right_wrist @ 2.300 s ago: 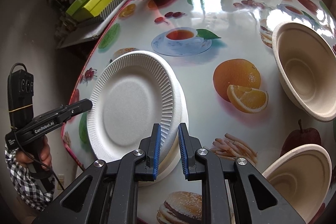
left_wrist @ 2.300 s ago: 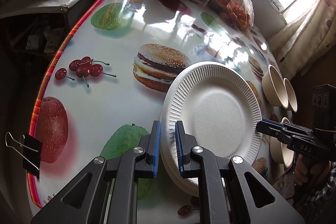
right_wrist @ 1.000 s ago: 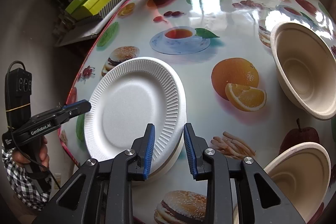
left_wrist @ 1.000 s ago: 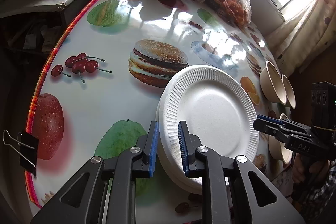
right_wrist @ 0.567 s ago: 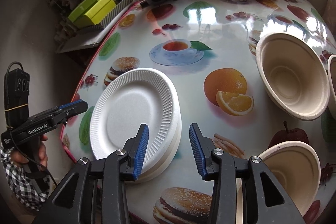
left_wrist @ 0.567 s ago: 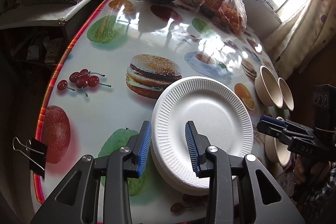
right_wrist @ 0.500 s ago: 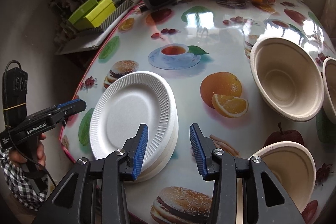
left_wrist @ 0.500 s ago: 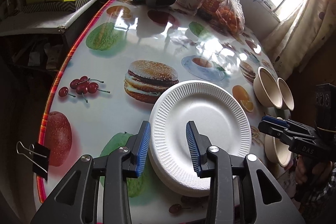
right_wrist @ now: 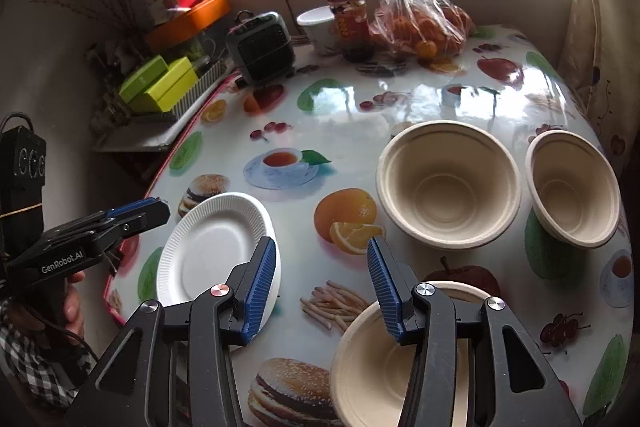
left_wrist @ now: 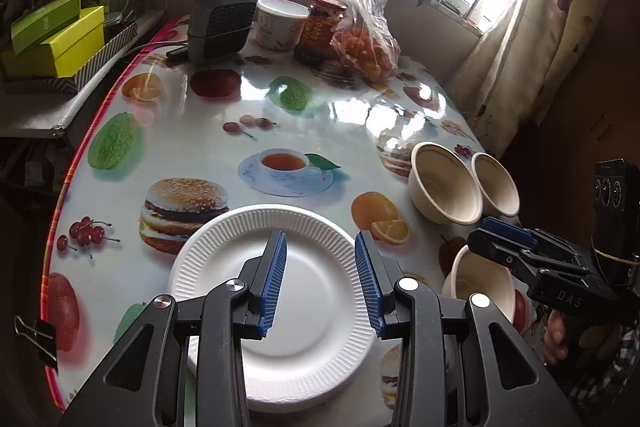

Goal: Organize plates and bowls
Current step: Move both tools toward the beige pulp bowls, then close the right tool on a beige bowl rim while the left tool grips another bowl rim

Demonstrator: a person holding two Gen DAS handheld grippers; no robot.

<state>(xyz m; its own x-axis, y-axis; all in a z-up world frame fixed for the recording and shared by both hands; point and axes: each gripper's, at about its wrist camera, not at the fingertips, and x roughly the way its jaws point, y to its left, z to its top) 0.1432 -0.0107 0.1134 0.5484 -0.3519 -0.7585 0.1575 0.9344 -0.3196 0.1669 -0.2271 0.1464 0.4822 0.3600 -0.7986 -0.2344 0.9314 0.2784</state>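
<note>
The left tongs (left_wrist: 320, 279) hang above the stack of white paper plates (left_wrist: 276, 343), their blue-padded jaws spread wide with nothing between them. The stack lies flat near the front left edge of the worktop (left_wrist: 192, 131), which is covered in a glossy cloth printed with fruit, burgers and a teacup. The right tongs (right_wrist: 320, 287) also stand apart and grip nothing; they hover between the plate stack (right_wrist: 200, 247) on their left and a beige paper bowl (right_wrist: 384, 371) at the front edge on their right. 2 more beige bowls sit further back, a larger one (right_wrist: 448, 183) and a smaller one (right_wrist: 572, 187) just beside it. At the far end of the worktop are a small dark heater (left_wrist: 222, 23), a white tub (left_wrist: 282, 25), a red-lidded jar (left_wrist: 320, 27) and a clear bag of oranges (left_wrist: 360, 27). A black binder clip (left_wrist: 38, 339) grips the cloth's left edge.
</note>
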